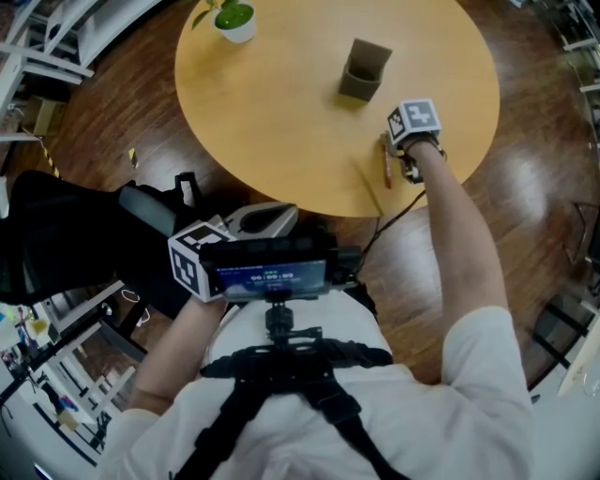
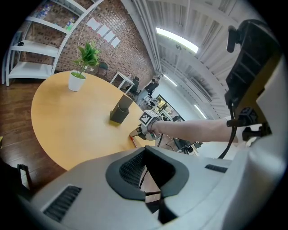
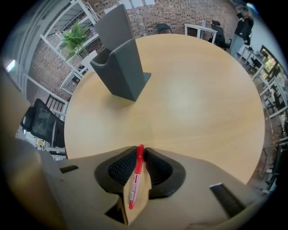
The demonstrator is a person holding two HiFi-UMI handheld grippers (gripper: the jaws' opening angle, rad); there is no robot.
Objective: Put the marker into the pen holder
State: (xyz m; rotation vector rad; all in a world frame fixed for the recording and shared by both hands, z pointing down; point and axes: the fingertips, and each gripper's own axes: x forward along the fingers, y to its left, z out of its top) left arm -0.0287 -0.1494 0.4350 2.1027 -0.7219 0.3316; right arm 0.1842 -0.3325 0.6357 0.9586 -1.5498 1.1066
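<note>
A red marker (image 3: 136, 177) lies flat on the round wooden table (image 1: 272, 122), near its front right edge, between the fingers of my right gripper (image 3: 140, 152). The jaws stand on either side of it with bare table showing along its lower part, so I read the gripper as open. In the head view the marker (image 1: 386, 167) is just left of the right gripper (image 1: 401, 171). The grey pen holder (image 1: 364, 70) stands upright further back and looks empty (image 3: 119, 63). My left gripper (image 1: 258, 221) hangs off the table near my body, open, nothing between its jaws (image 2: 146, 174).
A small potted plant (image 1: 234, 19) in a white pot stands at the table's far left edge. A black chair (image 1: 66, 234) is on the floor to my left. White shelving (image 1: 47, 47) stands beyond it. Wooden floor surrounds the table.
</note>
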